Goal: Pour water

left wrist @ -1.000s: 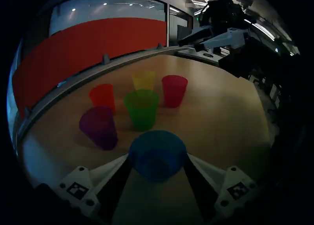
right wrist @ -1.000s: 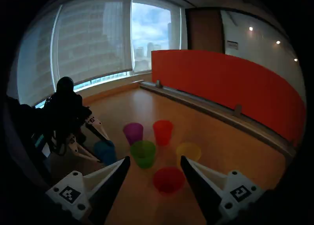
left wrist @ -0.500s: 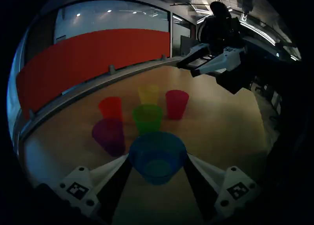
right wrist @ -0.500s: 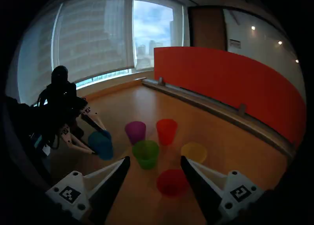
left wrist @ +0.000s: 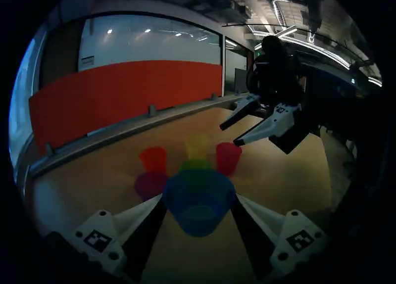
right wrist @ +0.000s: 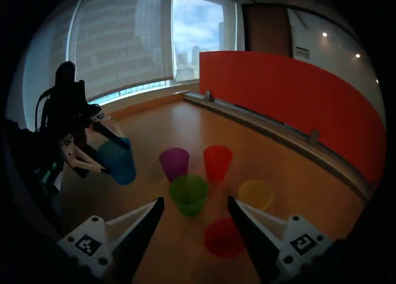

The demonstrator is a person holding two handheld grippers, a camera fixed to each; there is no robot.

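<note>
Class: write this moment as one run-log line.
left hand-held gripper: shut on blue cup | right hand-held gripper: open, empty | on table: purple cup, orange cup, green cup, yellow cup, red cup

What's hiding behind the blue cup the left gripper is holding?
The blue cup covers most of the green cup and one side of the purple cup. Their hidden parts cannot be seen.

Left gripper (right wrist: pixel 115 158) clamps blue cup (right wrist: pixel 119 164) (near purple cup (right wrist: pixel 174 163)).
</note>
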